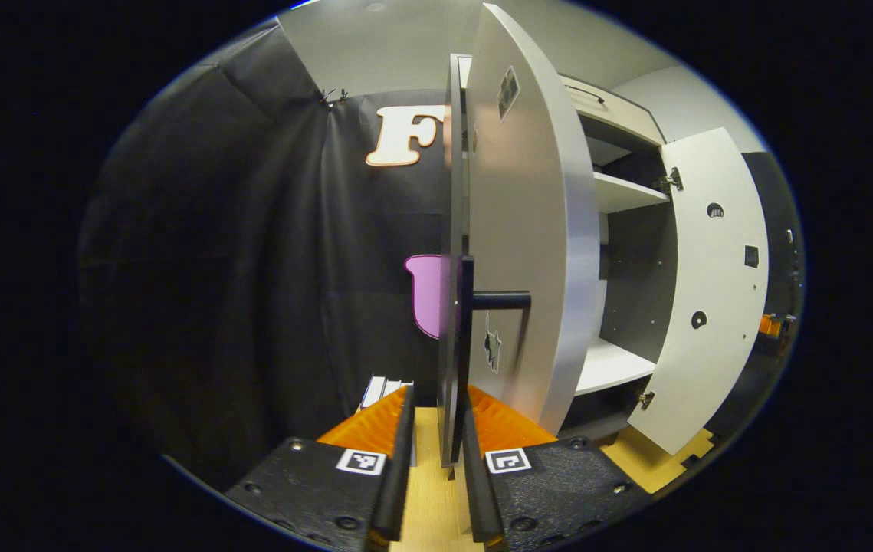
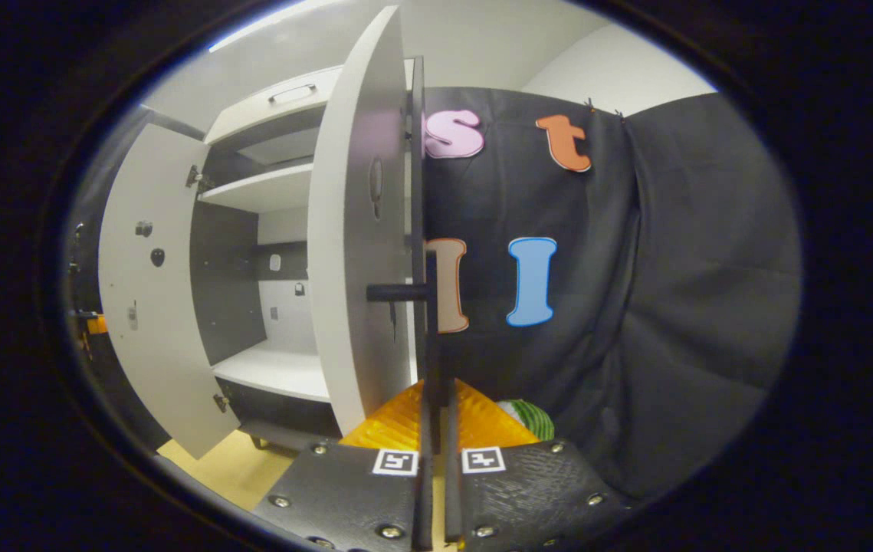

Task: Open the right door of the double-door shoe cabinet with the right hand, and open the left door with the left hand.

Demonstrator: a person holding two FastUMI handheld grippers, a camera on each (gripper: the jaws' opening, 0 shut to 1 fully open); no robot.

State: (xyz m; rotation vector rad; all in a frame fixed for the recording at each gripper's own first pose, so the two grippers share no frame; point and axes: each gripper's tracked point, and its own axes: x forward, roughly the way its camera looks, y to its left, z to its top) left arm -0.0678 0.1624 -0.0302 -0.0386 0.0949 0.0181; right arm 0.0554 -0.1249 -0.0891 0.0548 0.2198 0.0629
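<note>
Both tongs gripping door handles, wooden floor

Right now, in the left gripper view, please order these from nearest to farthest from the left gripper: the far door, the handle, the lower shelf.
1. handle: just ahead of the left gripper, on the near door's edge.
2. lower shelf: inside the cabinet, to the right.
3. far door: swung open, farthest right.
</note>
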